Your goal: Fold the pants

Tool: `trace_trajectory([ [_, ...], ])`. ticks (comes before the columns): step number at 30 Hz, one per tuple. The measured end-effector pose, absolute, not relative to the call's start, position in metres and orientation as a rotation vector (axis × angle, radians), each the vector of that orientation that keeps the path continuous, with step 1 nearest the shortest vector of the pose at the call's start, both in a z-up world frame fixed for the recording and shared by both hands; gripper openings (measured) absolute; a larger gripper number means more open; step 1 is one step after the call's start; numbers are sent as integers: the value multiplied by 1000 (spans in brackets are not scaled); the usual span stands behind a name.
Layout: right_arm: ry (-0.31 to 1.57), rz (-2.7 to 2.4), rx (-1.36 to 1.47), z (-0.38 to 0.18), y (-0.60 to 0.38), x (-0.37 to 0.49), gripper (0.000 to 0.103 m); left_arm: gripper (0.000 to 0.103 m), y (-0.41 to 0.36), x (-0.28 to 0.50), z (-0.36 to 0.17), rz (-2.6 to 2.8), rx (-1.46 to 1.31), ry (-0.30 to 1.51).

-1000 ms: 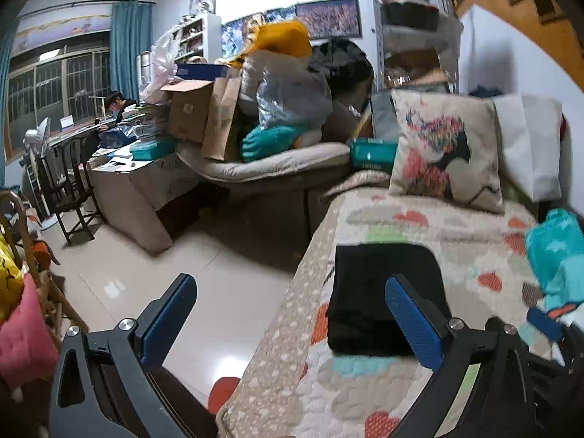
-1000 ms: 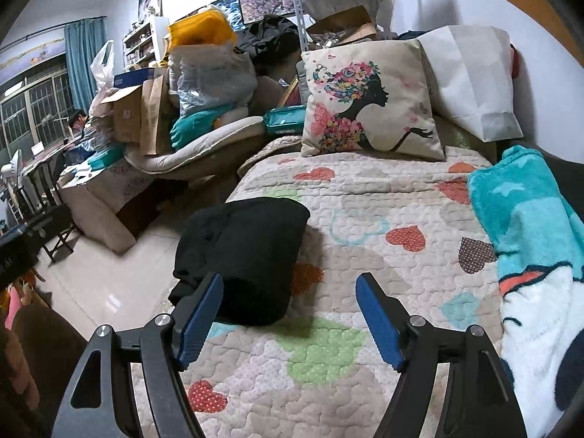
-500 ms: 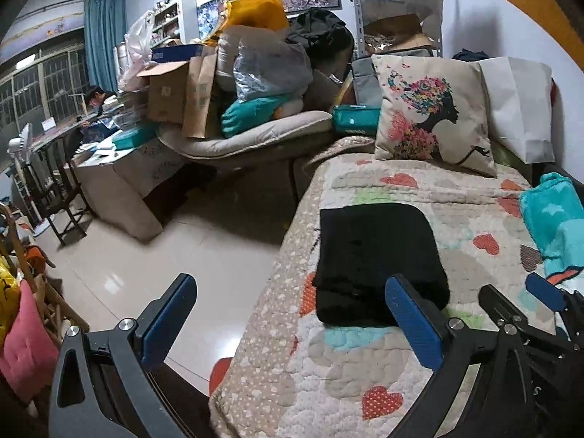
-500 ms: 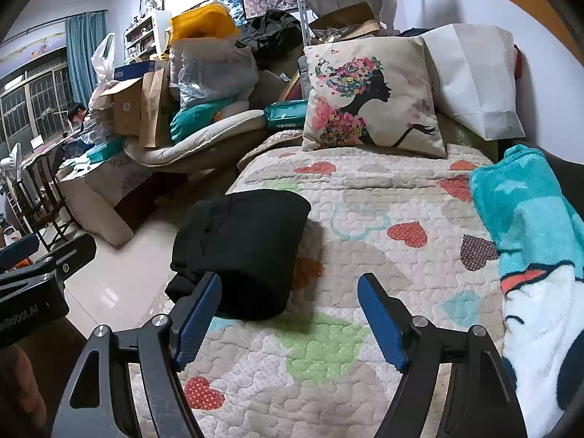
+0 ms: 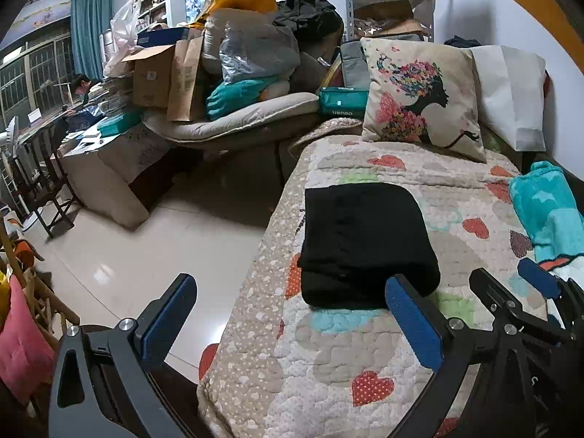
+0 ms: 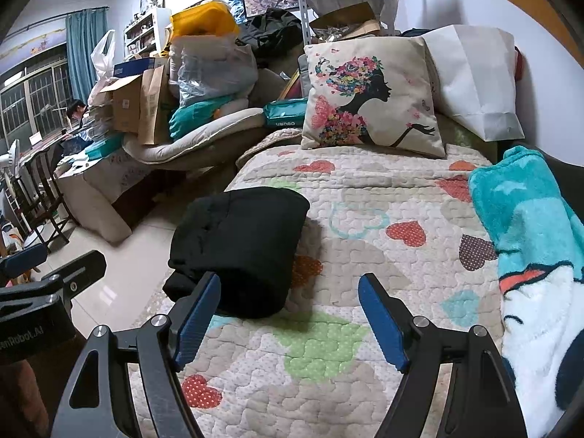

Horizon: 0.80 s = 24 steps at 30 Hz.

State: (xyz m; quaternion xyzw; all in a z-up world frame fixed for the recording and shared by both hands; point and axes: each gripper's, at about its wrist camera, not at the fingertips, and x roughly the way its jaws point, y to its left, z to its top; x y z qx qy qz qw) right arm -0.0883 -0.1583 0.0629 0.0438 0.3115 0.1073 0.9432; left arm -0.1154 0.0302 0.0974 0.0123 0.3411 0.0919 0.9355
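Black pants lie folded into a thick rectangle on the heart-patterned quilt, near the bed's left edge. In the right wrist view the same pants lie just beyond the left finger. My left gripper is open and empty, hovering near the bed's near-left corner, short of the pants. My right gripper is open too, with only quilt between its blue pads. Part of the right gripper shows at the lower right of the left wrist view, and the left gripper at the left edge of the right wrist view.
A flowered cushion and a white bag lean at the head of the bed. A teal blanket lies along the right side. Piled boxes and bags stand beyond the tiled floor. A person sits at a far desk.
The left gripper has tipped downward and swung a little right, so the pants and quilt sit higher and fuller in its view. The right gripper has stayed put. The pants have not moved.
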Motion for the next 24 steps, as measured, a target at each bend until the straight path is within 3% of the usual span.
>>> trace_trajectory([
  [24, 647, 214, 82, 57, -164, -86, 84, 103, 31, -112, 87, 137, -15, 756],
])
